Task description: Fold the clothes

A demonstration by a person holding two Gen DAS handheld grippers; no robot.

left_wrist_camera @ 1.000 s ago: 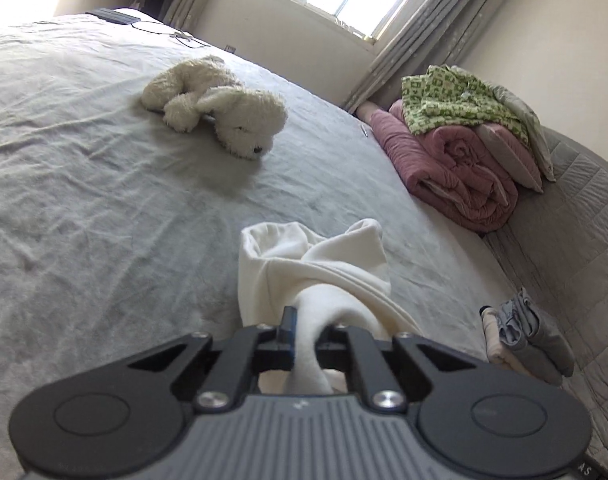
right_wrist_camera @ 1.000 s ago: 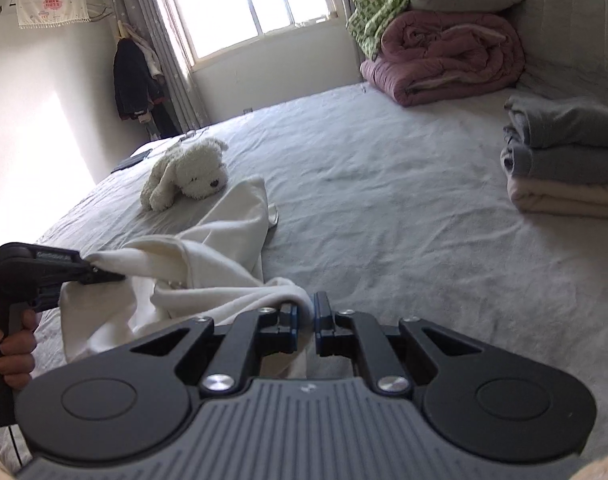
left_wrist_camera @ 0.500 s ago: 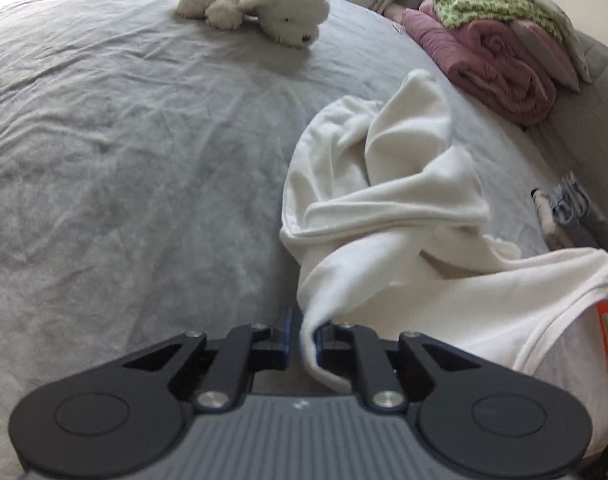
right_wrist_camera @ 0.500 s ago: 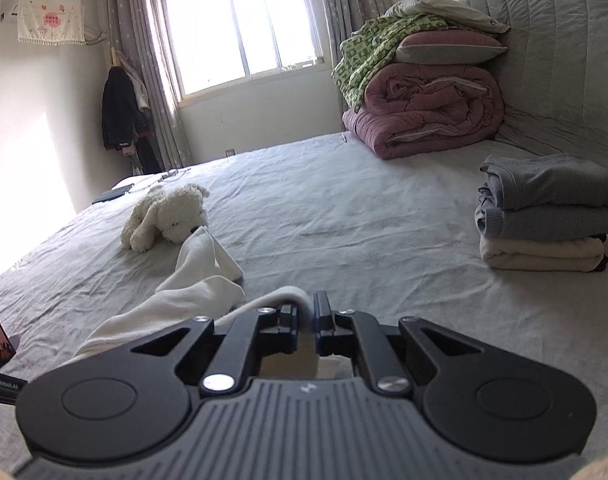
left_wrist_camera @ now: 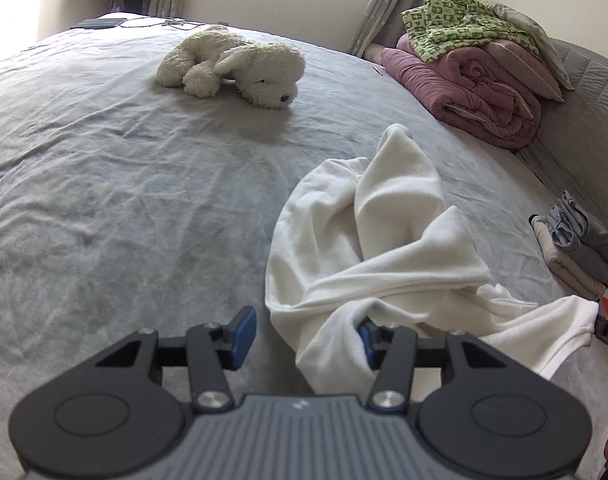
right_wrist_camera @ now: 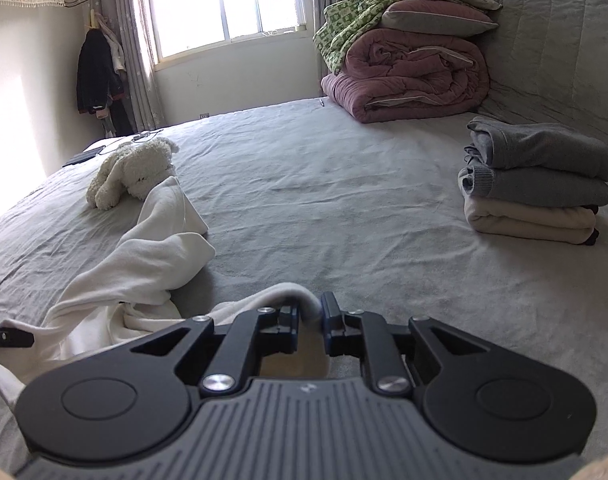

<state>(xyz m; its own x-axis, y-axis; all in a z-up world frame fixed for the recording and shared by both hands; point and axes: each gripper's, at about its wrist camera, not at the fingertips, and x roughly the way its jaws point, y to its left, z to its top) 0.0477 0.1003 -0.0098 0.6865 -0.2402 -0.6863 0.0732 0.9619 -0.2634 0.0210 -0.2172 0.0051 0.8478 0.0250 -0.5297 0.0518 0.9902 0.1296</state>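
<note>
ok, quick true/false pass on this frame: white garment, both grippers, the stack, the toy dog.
1. The left gripper has its jaws apart, having just been opening. True; the white garment lies against only its right pad.
2. The white garment is neatly folded flat. False: it lies crumpled and twisted on the grey bedsheet.
3. The right gripper has a fold of the garment between its jaws. True.
4. The plush dog sits on top of the folded clothes stack. False: it lies on the sheet, far from the stack.
5. The stack holds only white items. False: grey over beige.
</note>
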